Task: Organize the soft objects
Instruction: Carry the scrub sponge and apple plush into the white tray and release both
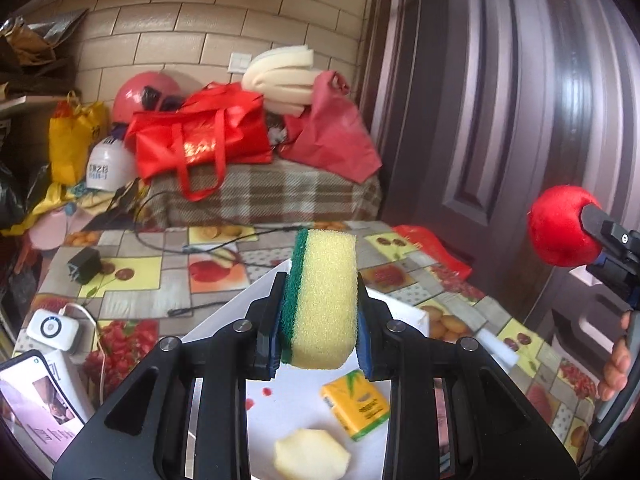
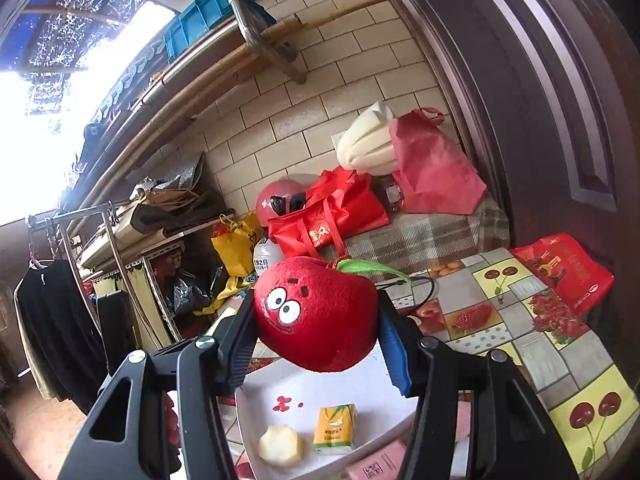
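A yellow sponge with a green scouring layer (image 1: 320, 300) is clamped upright between the 2 fingers of the left gripper (image 1: 320, 312), above a white rectangular tray (image 1: 404, 312). A white power bank (image 1: 51, 328) and a phone screen (image 1: 36, 404) are shown only in the left view. A red plush apple with cartoon eyes (image 2: 316, 312) is squeezed by the right gripper (image 2: 316, 332). A yellow tissue pack (image 2: 335, 428) and a pale foam piece (image 2: 280, 446) are seen in the tray. The pack's print is unreadable. A fruit-patterned tablecloth (image 2: 560, 364) and tiled wall (image 2: 320, 112) are visible.

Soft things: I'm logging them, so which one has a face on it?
The red plush apple in the right tool: it has cartoon eyes. The yellow-green sponge, pale round piece and tissue pack don't.
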Tool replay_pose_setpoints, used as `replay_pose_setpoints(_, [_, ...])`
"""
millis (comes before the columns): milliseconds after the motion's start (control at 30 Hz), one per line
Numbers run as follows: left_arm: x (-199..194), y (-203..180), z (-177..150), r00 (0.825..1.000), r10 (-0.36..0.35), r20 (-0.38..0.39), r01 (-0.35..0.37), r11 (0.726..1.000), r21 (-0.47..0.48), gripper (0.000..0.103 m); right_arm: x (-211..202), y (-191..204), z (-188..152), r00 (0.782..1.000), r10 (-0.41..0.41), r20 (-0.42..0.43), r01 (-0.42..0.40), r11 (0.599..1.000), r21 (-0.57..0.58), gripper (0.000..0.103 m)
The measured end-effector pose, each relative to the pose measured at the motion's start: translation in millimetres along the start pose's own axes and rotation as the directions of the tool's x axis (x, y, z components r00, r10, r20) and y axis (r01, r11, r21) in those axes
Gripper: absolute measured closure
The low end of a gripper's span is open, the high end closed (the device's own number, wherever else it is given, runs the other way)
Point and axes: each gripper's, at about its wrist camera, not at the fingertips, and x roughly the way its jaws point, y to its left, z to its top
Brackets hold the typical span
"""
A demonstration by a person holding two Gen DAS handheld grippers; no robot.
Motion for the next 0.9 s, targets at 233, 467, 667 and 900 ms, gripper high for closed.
replay_pose_setpoints(233, [46,9,-30,0.989,-0.002,-0.147,-0.002,1.0,-0.031,0.075,65,-18,-25,0.982,-0.048,-0.18,0.055,0.998,0.031,0.048])
replay_pose_setpoints(467, [71,28,-52,0.969,0.018,-0.248,-0.046,0.993,-0.107,0.075,134,-57,-79,0.91,-0.093,-0.404,0.16,0.978,0.135,0.047])
replay_pose_setpoints(667, [66,27,-50,0.974,0.101,-0.201,-0.118,0.99,-0.073,0.009,144,-63,-92,0.904,-0.117,-0.412,0.2,0.966,0.163,0.036])
replay_pose_setpoints(900, [58,32,-44,0.98,0.152,-0.13,-0.162,0.984,-0.072,0.0,123,-61,-82,0.943,-0.12,-0.31,0.185,0.965,0.187,0.0])
